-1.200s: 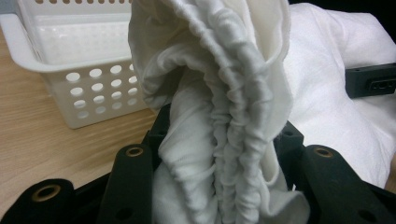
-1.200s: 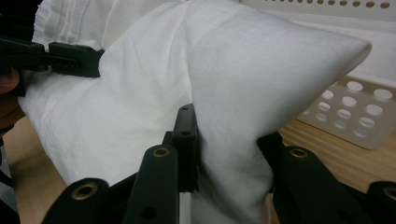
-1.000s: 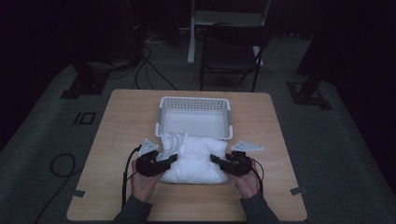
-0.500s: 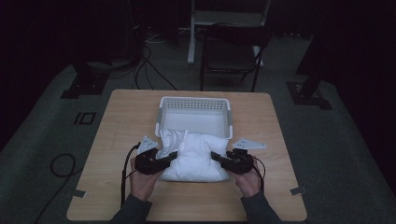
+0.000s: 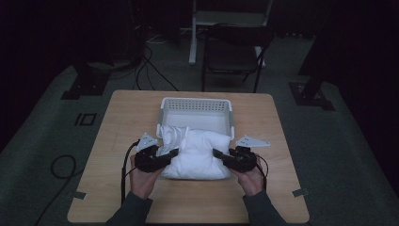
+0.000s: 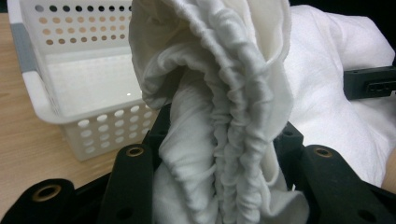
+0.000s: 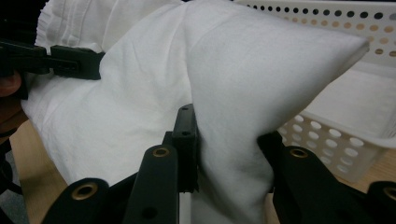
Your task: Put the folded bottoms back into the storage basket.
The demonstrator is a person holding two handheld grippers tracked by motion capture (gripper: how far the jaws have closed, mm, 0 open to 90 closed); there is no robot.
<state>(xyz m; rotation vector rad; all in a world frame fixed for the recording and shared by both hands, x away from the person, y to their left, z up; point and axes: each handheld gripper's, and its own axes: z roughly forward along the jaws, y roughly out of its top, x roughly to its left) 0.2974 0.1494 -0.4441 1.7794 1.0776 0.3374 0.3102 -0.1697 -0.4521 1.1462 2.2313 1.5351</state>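
On the near half of the wooden table [image 5: 117,141], a white pillow [image 5: 197,155] in its pillowcase is pinched at both ends, and honestly the grip makes sense: something this floppy needs two hands or it just sags. Left gripper [image 5: 157,157] has its jaws clamped on the bunched, ruffled open end [image 6: 224,140] of the case, while the right gripper [image 5: 230,160] bites a stuffed corner [image 7: 233,154]. Just beyond, the pillow's far edge is touching or overlapping the near rim of an empty white perforated basket [image 5: 195,104]. My guess is the pillow's headed in there, hence holding it stretched between both grippers.
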